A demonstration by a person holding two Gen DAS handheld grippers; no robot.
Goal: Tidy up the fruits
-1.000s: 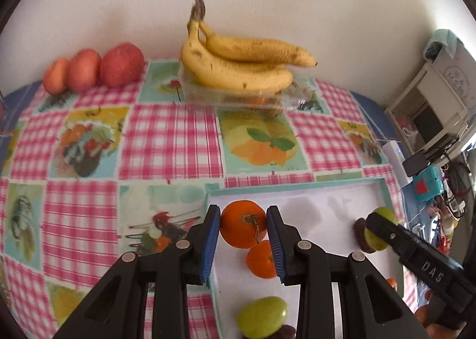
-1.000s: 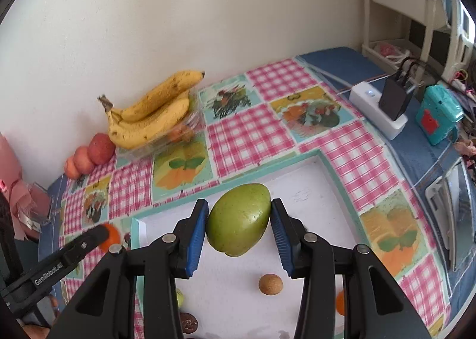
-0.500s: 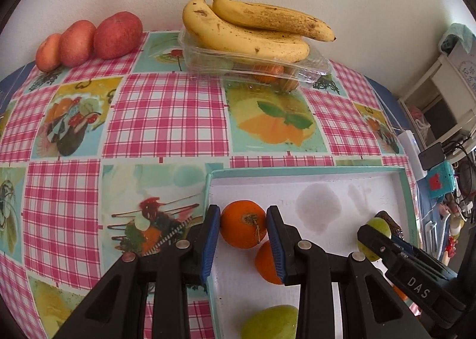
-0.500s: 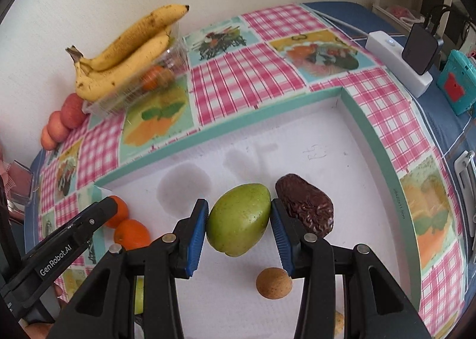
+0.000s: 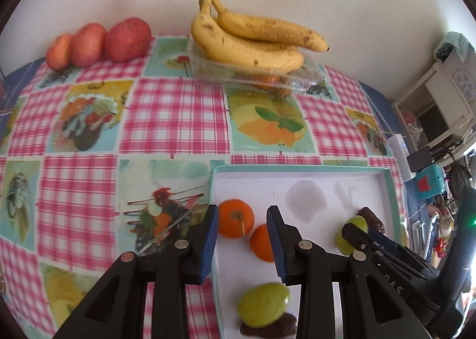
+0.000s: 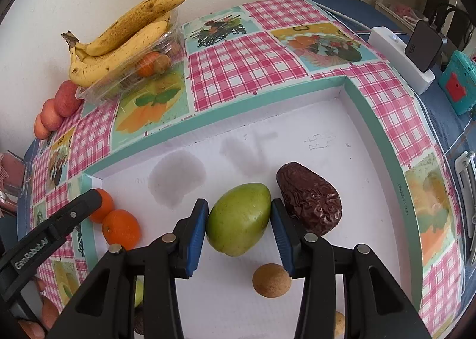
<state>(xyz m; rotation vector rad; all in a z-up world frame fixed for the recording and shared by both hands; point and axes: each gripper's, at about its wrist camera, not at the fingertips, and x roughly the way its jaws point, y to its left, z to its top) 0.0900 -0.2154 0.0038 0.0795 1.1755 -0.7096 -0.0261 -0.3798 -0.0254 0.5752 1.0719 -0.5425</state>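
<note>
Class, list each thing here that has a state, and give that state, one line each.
left gripper: open, one pad clear of the orange.
orange: lying in the tray, between the left gripper's jaws.
right gripper: shut on the green fruit.
green fruit: clamped between both pads.
bananas: resting across the clear container.

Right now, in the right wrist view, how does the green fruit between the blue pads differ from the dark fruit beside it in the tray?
The green fruit is smooth and glossy; the dark brown fruit is deeply wrinkled. The green one sits between the right hand-held gripper's pads; the brown one lies free, just outside the right-hand pad. The green one looks slightly bulkier. Both are oval and rest on the white floor of the teal-rimmed tray.
</note>
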